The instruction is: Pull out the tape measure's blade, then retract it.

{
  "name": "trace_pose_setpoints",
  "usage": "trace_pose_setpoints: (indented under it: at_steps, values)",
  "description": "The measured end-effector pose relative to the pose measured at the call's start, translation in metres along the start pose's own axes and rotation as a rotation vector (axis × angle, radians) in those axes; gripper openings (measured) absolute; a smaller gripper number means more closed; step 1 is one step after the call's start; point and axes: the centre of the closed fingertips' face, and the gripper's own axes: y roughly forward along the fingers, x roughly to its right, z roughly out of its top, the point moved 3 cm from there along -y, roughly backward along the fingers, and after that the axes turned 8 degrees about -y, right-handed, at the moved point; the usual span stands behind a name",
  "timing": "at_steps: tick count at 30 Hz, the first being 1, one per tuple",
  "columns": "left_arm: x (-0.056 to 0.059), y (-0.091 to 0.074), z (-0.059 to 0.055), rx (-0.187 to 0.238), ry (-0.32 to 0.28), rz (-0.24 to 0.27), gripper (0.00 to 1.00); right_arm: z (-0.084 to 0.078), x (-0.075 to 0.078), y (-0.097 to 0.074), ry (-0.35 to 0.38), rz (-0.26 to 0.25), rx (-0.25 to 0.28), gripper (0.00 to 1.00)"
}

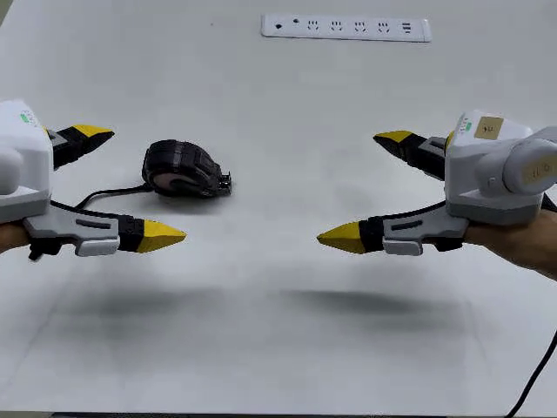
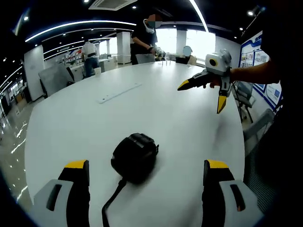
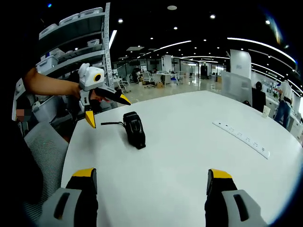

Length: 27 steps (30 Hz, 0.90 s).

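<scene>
Tape measure (image 1: 185, 170): black and round, it lies on its side on the left part of the table, well back from the near edge
Blade end: a small tip sits tight against the case, on the side that faces the right gripper
Cord (image 1: 109, 193): a thin black cord runs from the tape measure over the table toward the left edge and goes under the left gripper
Left gripper (image 1: 147, 183): held over the left edge of the table, its yellow tips point to the right; its jaws are wide apart and hold nothing; in the left gripper view the tape measure lies ahead, between the two jaws, and no jaw touches it
Right gripper (image 1: 347, 185): held over the right side of the table, its yellow tips point to the left, toward the tape measure; its jaws are wide apart and hold nothing; it is well apart from the tape measure
Table (image 1: 278, 331): white and smooth, with soft shadows under both grippers
Power strip (image 1: 345, 27): long and white, it lies flat near the far edge of the table, well apart from the tape measure
Black cable (image 1: 535, 379): it hangs down at the near right corner
</scene>
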Motion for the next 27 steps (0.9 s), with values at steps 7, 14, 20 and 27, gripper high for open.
trace_pose_setpoints:
  at_steps: [7, 14, 20, 27]
  values:
    - [-0.004, 0.006, 0.001, -0.03, 0.036, -0.034, 0.95, 0.0, 0.001, 0.01, -0.035, 0.041, -0.002, 0.93]
    - [-0.009, 0.012, 0.001, -0.061, 0.082, -0.063, 0.89, 0.003, 0.001, 0.023, -0.093, 0.089, 0.0, 0.88]
    - [-0.012, 0.016, -0.003, -0.092, 0.126, -0.095, 0.79, 0.007, -0.003, 0.038, -0.151, 0.144, 0.004, 0.81]
    - [-0.016, 0.022, -0.005, -0.123, 0.176, -0.126, 0.64, 0.011, -0.007, 0.059, -0.208, 0.197, 0.009, 0.69]
